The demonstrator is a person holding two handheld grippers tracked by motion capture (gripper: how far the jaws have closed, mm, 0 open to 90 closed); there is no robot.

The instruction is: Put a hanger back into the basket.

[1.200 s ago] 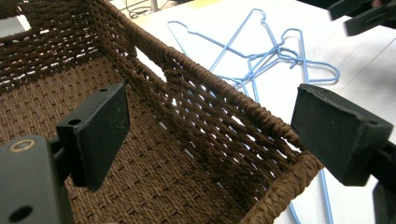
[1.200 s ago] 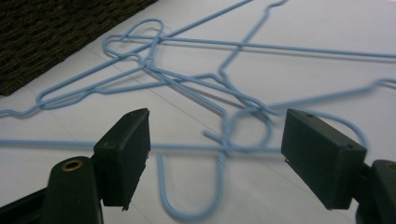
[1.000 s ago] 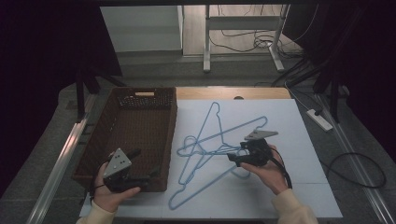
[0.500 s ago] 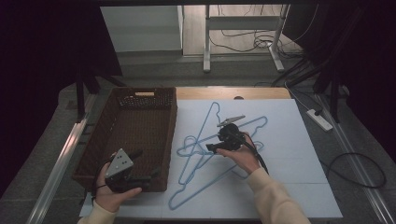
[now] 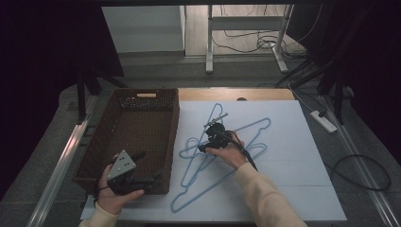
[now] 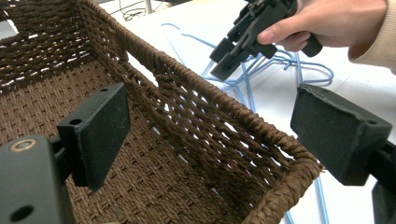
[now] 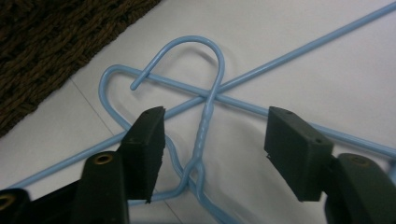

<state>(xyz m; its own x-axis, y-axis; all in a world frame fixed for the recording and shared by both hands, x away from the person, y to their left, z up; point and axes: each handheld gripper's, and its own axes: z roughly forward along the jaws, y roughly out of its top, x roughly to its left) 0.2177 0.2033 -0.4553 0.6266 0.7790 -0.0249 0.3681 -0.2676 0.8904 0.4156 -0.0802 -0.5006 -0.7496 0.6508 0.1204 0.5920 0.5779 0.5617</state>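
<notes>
While both hands are working at the table, each view is giving its own part:

High view, right gripper: the right gripper (image 5: 206,145) is hanging low over the tangle of blue hangers (image 5: 246,130) on the white sheet (image 5: 302,156), pointing toward the basket side.
High view, hangers: the wire hangers are lying crossed over one another on the sheet, just beside the brown wicker basket (image 5: 130,99), not in it.
High view, left gripper: the left gripper (image 5: 153,176) is sitting in the left hand (image 5: 113,194) at the basket's near corner.

Left gripper view, claw: the left gripper (image 6: 210,133) is standing wide open, its jaws straddling the basket's (image 6: 196,74) woven wall without pressing on it.
Left gripper view, beyond: the right gripper (image 6: 222,63) is tilting down at the hangers (image 6: 285,58), held by the right hand (image 6: 336,21).

Right gripper view, claw: the right gripper (image 7: 210,149) is open and has just been closing, with the twisted neck below a hanger hook (image 7: 205,60) lying between the jaws; neither pad is touching the wire.
Right gripper view, surroundings: the hook is lying flat on the sheet (image 7: 303,56), crossing other wires, with the basket (image 7: 46,46) near at the upper left.
</notes>
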